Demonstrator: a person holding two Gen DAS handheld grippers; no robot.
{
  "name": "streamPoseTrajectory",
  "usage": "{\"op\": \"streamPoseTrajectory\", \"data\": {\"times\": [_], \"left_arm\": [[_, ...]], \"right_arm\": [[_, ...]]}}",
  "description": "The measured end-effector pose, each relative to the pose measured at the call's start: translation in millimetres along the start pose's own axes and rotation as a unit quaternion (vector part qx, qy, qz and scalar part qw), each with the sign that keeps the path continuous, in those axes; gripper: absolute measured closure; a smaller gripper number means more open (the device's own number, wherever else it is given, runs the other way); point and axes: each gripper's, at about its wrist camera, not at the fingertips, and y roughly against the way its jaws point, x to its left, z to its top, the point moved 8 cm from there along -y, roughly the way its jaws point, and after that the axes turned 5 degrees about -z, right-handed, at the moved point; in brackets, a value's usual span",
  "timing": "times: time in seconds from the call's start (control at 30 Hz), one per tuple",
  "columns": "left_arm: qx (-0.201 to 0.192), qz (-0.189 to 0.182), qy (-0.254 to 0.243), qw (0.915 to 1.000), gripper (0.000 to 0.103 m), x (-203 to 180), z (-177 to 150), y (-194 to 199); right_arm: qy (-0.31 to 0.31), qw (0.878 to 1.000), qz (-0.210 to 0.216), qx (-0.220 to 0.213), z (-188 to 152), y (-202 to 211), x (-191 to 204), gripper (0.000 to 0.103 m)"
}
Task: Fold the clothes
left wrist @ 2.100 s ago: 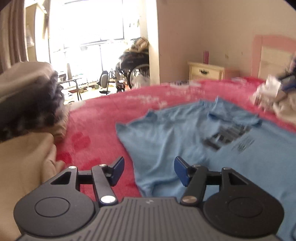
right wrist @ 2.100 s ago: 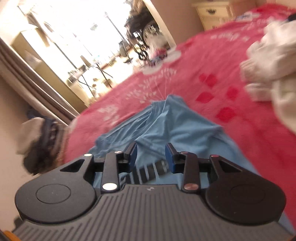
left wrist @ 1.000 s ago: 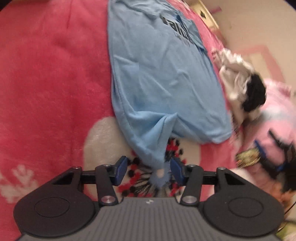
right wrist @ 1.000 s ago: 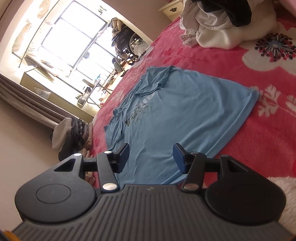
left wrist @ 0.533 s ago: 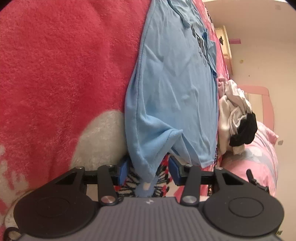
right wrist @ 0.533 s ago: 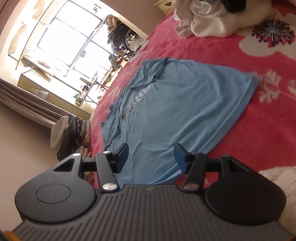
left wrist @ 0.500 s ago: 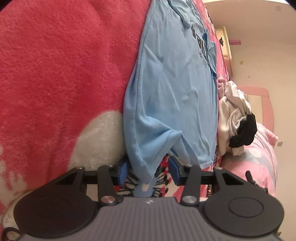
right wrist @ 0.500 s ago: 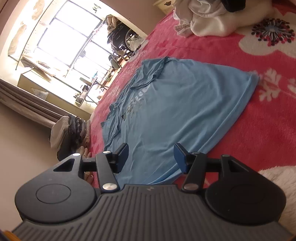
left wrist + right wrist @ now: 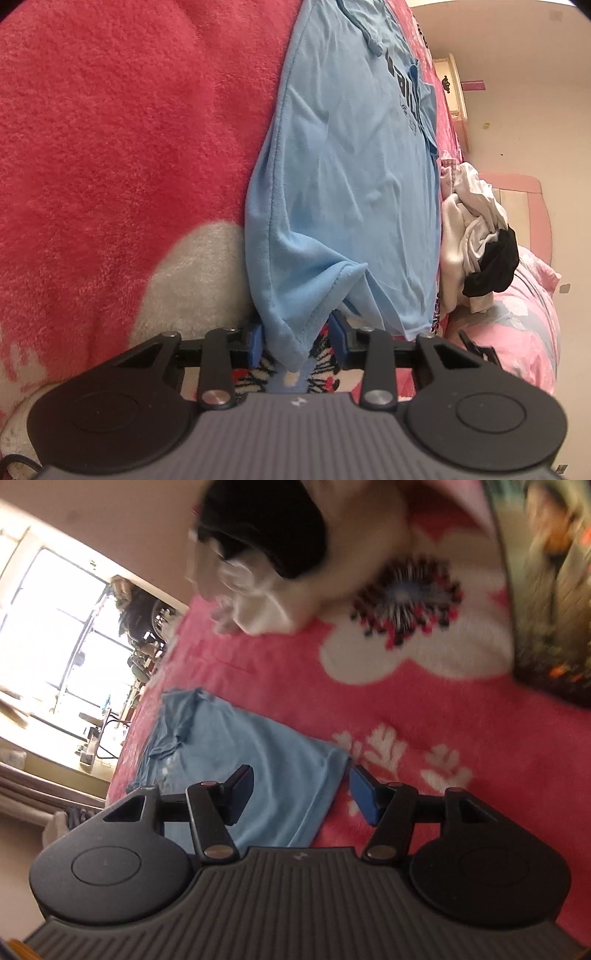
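A light blue T-shirt [image 9: 351, 166] with dark print lies flat on the red flowered blanket [image 9: 110, 147]. Its near hem corner is bunched up and hangs between the blue pads of my left gripper [image 9: 297, 339]. The jaws are closing; the left pad touches the cloth, and a gap remains at the right pad. In the right wrist view the same T-shirt [image 9: 258, 760] shows its other hem corner between the fingers of my right gripper [image 9: 301, 786]. Those jaws are opening and stand apart from the cloth.
A heap of white and black clothes [image 9: 476, 236] lies just beyond the shirt's far side, also the heap [image 9: 266, 546] in the blurred right view. Pink bedding [image 9: 528, 332] and a cream nightstand [image 9: 452, 85] are behind. A dark printed item [image 9: 546, 590] lies at right.
The left jaws have narrowed around the bunched hem corner and the gripper has sunk a little. The right gripper has swung sideways to the shirt's other hem corner, and its jaws have widened.
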Motion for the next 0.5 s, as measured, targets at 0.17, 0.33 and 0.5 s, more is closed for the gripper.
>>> {"op": "streamPoseTrajectory", "data": {"times": [0.17,0.33,0.5], "left_arm": [[0.003,-0.001,-0.002,1.0,0.068,1.1,1.1,-1.2],[0.002,-0.002,-0.002,1.0,0.066,0.7,1.3,-1.1],[-0.001,-0.01,0.0,1.0,0.061,0.4,1.5,-1.4]], "right_arm": [[0.073,0.996,-0.028,-0.045,16.5,-29.2,16.0,0.046],[0.157,0.985,-0.064,-0.023,8.1,-58.3,27.1,0.046],[0.174,0.982,-0.07,-0.009,-3.3,-61.4,24.9,0.046]]}}
